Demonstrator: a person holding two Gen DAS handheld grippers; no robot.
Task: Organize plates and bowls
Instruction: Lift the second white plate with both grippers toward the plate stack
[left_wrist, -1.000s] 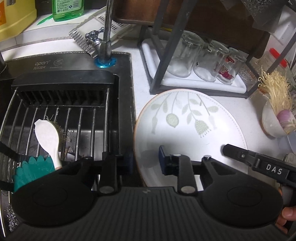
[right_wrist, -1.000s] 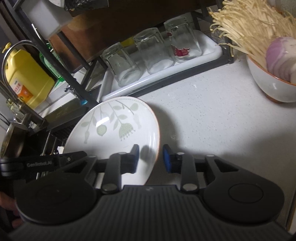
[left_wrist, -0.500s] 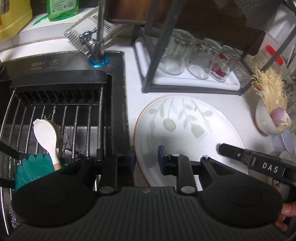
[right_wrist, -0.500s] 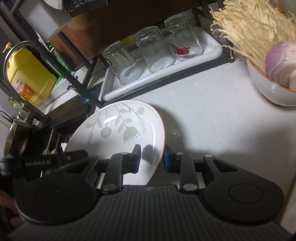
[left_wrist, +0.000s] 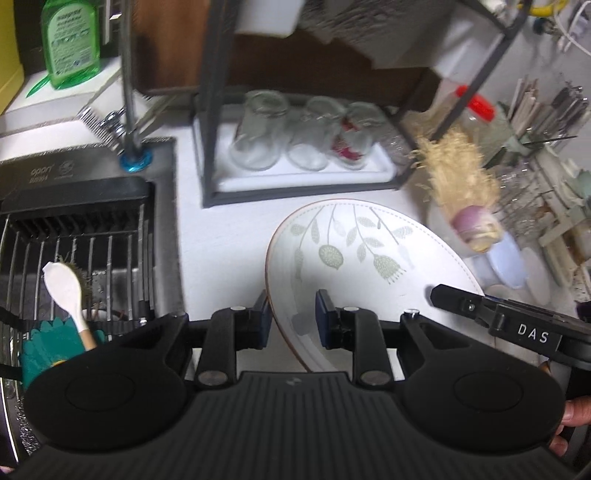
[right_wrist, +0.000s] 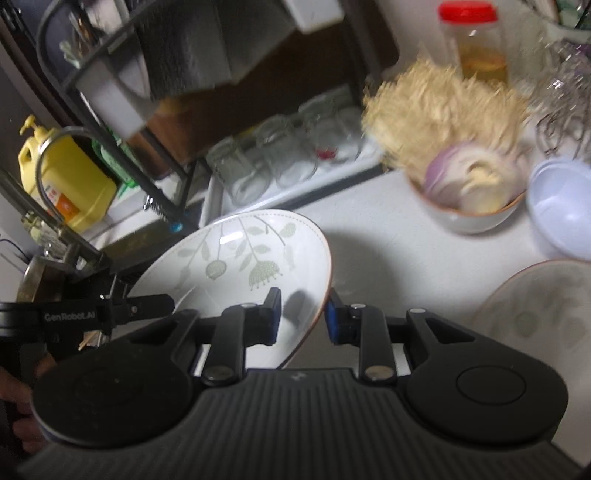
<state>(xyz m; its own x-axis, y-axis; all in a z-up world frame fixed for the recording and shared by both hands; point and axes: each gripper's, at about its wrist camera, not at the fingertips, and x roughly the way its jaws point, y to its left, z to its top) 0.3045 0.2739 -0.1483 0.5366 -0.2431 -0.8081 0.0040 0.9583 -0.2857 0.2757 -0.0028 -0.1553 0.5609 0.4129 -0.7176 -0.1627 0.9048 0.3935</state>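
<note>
A white plate with a green leaf pattern is held above the white counter by both grippers. My left gripper is shut on its left rim. My right gripper is shut on the right rim of the plate. A second patterned plate lies on the counter at the right. A pale blue bowl stands beyond it. A bowl of enoki mushrooms and onion stands at the back right.
The sink with a wire rack and a brush is at the left. A black shelf frame holds upturned glasses on a white tray. A red-capped jar and a wire dish rack stand at the right.
Both grippers have lifted the plate off the counter and carried it to the right, away from the sink. The second plate and blue bowl have come into view.
</note>
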